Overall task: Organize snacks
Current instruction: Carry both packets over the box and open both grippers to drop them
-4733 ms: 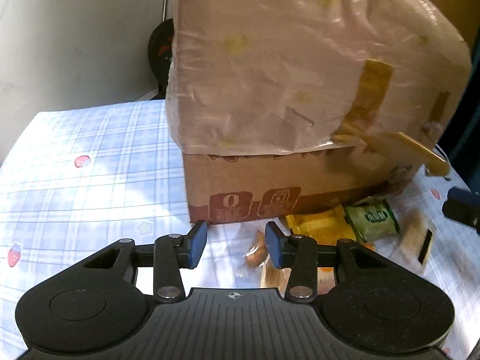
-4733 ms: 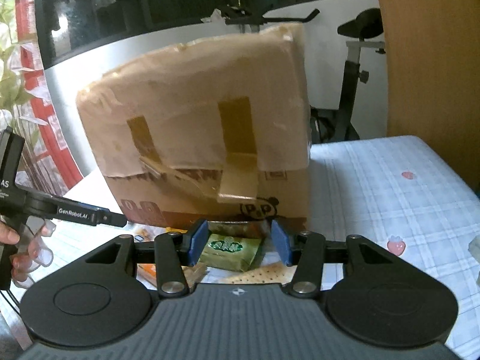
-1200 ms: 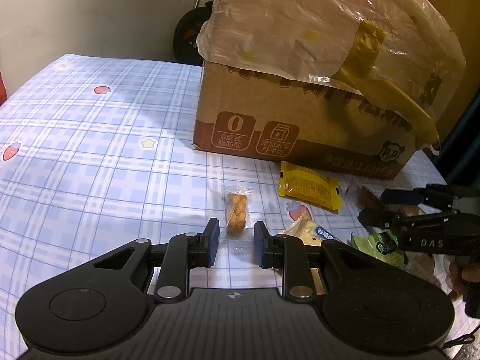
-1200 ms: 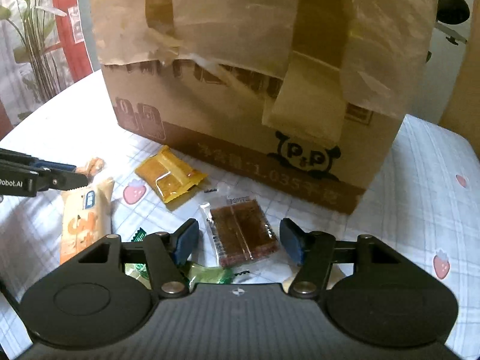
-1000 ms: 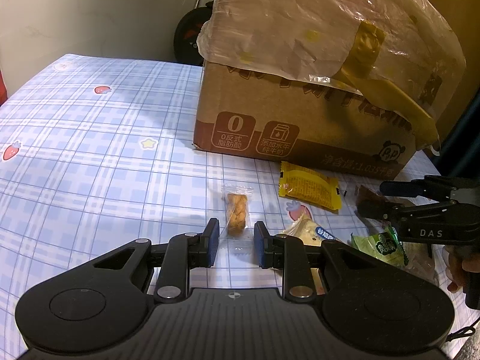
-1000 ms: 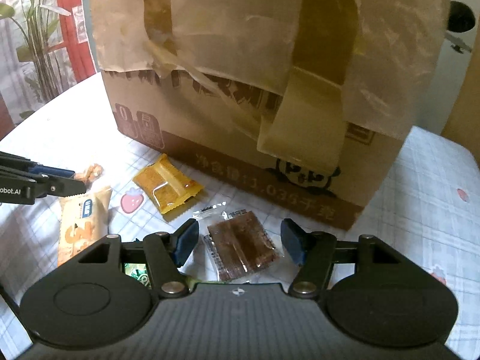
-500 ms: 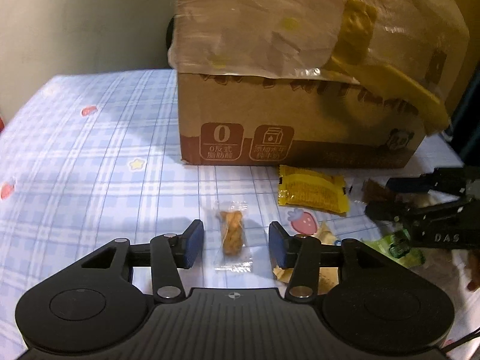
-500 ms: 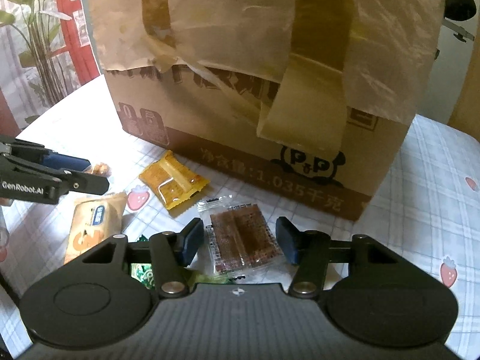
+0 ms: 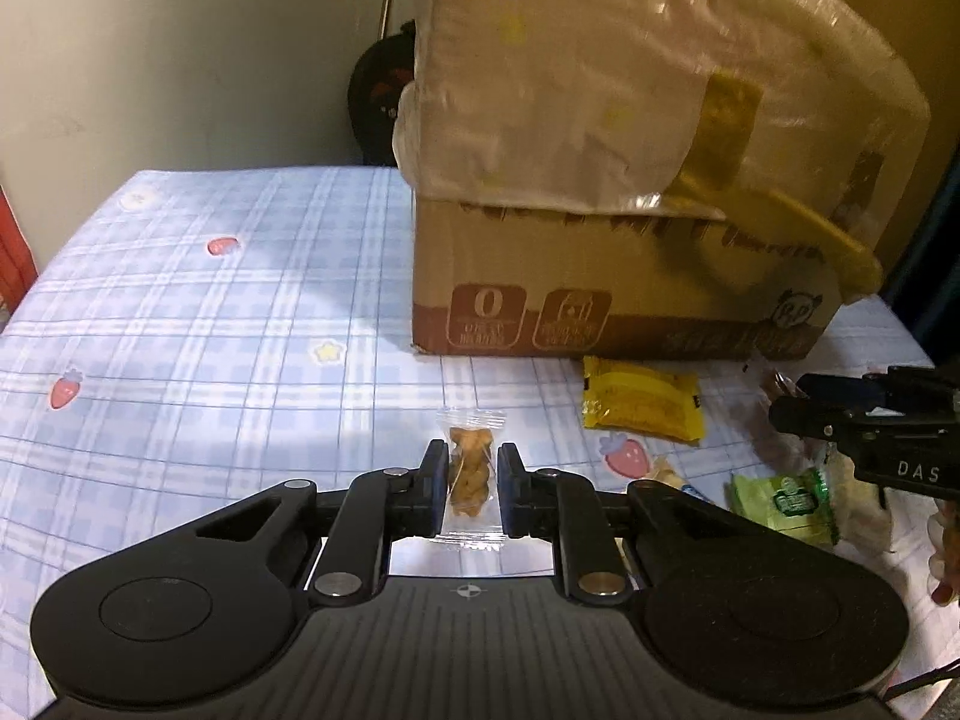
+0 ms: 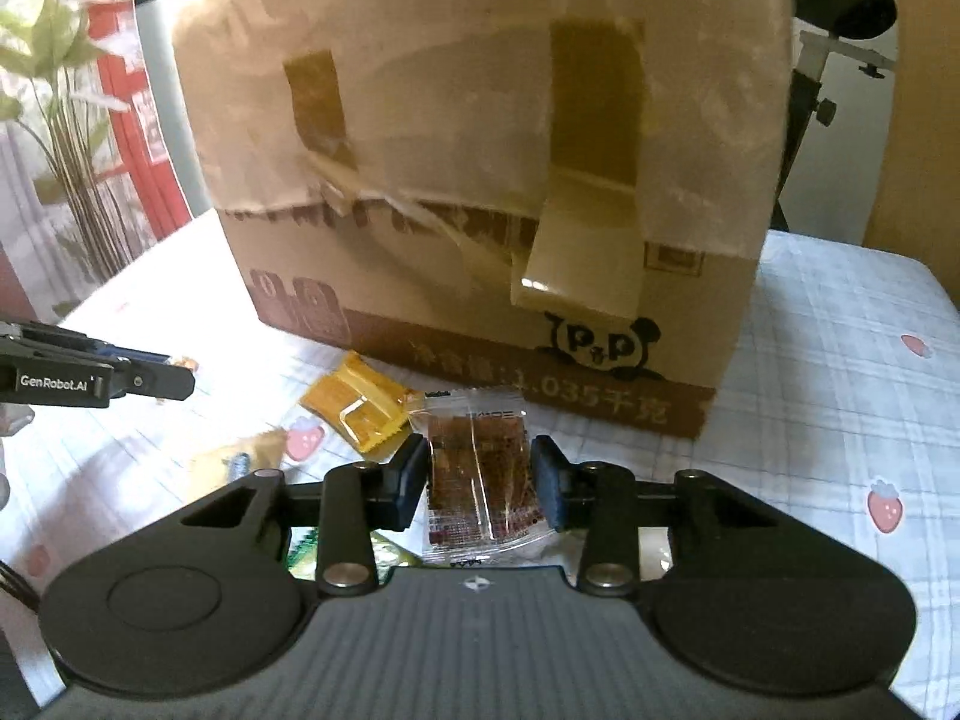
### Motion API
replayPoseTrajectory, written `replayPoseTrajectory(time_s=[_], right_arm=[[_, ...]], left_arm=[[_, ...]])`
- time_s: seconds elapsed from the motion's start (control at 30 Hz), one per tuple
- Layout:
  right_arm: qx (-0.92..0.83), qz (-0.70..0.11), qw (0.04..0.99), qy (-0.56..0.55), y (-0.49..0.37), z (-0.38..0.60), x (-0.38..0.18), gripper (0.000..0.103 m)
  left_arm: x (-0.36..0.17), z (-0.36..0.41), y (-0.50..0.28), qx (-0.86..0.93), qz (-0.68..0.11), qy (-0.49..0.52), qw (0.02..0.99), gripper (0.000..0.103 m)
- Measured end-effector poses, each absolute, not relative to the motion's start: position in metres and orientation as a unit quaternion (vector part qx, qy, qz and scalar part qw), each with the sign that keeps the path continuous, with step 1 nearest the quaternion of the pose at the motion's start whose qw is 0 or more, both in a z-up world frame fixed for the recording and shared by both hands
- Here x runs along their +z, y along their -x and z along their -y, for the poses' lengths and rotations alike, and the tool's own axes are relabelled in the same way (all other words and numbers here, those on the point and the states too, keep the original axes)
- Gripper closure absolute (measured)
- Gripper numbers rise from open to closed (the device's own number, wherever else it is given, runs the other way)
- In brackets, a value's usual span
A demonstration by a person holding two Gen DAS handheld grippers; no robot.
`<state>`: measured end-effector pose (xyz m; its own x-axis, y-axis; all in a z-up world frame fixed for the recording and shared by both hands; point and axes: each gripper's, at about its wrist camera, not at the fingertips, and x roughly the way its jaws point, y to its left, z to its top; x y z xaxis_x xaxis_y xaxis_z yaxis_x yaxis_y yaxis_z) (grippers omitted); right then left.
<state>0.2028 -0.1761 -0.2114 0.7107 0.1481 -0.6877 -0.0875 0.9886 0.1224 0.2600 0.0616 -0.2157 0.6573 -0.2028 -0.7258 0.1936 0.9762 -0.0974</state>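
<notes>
My left gripper (image 9: pixel 471 474) is shut on a small clear packet of golden nuggets (image 9: pixel 471 468) and holds it just over the checked tablecloth. My right gripper (image 10: pixel 480 477) is shut on a clear packet of brown slabs (image 10: pixel 477 468) and holds it lifted in front of the cardboard box (image 10: pixel 480 312). A yellow packet (image 9: pixel 639 408) lies near the box's base, also in the right wrist view (image 10: pixel 360 411). A green packet (image 9: pixel 783 501) and an orange packet (image 10: pixel 240 456) lie on the cloth.
The big cardboard box (image 9: pixel 624 300), draped in plastic and tape, stands at the back of the table. The right gripper's body (image 9: pixel 870 426) shows at the right edge of the left wrist view. A plant (image 10: pixel 66 138) and an exercise bike (image 10: pixel 840 60) stand beyond the table.
Both grippers have closed on their packets: the left on the nugget packet, the right on the brown packet. Both have lifted and pulled back a little from the box.
</notes>
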Motion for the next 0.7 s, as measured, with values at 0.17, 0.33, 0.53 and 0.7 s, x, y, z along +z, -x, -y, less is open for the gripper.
replayPoseTrajectory(time_s=[0.17,0.33,0.53,0.7], right_arm=[[0.093,-0.361,0.926,-0.053,-0.184,0.17,-0.199,0.063],[0.109,-0.346,0.931,-0.049,-0.163,0.16,-0.185,0.063],[0.13,-0.296,0.944,-0.061,-0.15,0.162,-0.15,0.063],[0.138,-0.227,0.962,-0.061,-0.152,0.165,-0.107,0.063]], left_arm=[[-0.209,-0.053,-0.24,-0.121,-0.389,0.012,0.913,0.085],[-0.203,-0.051,-0.222,-0.131,-0.381,0.018,0.915,0.085],[-0.173,-0.047,-0.211,-0.148,-0.347,0.004,0.926,0.085],[-0.129,-0.044,-0.211,-0.169,-0.298,-0.012,0.939,0.085]])
